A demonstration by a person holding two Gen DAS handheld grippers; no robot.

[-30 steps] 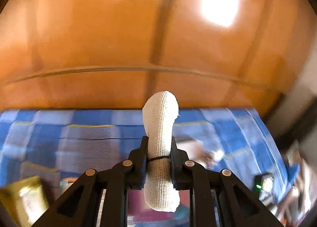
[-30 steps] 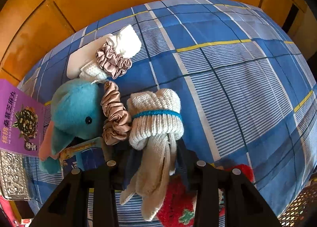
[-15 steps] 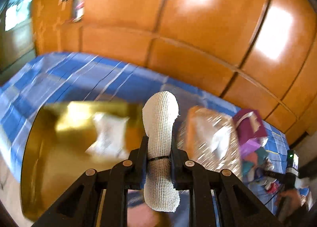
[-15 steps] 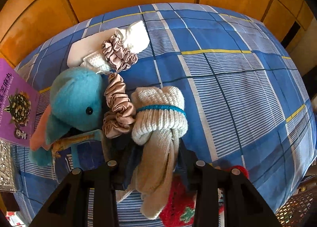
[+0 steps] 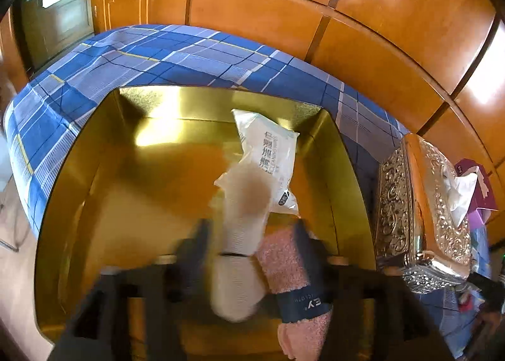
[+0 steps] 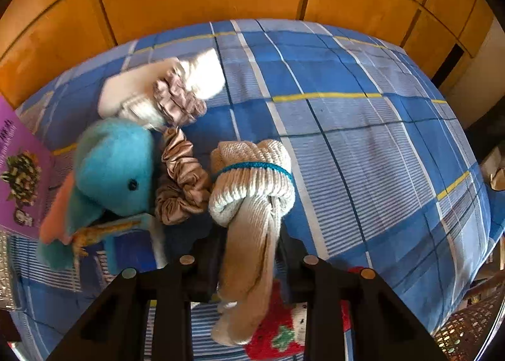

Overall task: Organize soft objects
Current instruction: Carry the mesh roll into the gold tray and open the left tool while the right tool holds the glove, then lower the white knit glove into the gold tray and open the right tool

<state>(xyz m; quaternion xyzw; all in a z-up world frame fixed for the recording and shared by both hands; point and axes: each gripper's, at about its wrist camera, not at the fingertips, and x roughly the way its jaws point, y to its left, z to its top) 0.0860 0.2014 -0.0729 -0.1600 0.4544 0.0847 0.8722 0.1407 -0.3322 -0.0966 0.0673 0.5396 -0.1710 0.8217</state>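
Note:
In the left wrist view my left gripper (image 5: 252, 247) hangs over an open gold box (image 5: 104, 178). Its jaws are opening, and a white bandage roll (image 5: 240, 228) sits blurred and loose between them. A white packet (image 5: 268, 152) and a pink towel with a navy band (image 5: 293, 269) lie in the box. In the right wrist view my right gripper (image 6: 251, 253) is closing on the hanging tail of a beige knitted sock bundle (image 6: 252, 184) tied with a blue band, and the pads touch it on both sides.
A blue plush toy (image 6: 113, 165), a brown scrunchie (image 6: 183, 178), a mauve scrunchie (image 6: 176, 102) on white socks (image 6: 142, 92) and a red strawberry sock (image 6: 284, 332) lie on the blue plaid bedspread (image 6: 363, 140). An ornate silver tissue box (image 5: 426, 219) stands right of the gold box. Wooden panels rise behind.
My left gripper swung down over the gold box and its jaws parted, freeing the bandage roll. The right gripper's jaws narrowed onto the sock bundle's tail.

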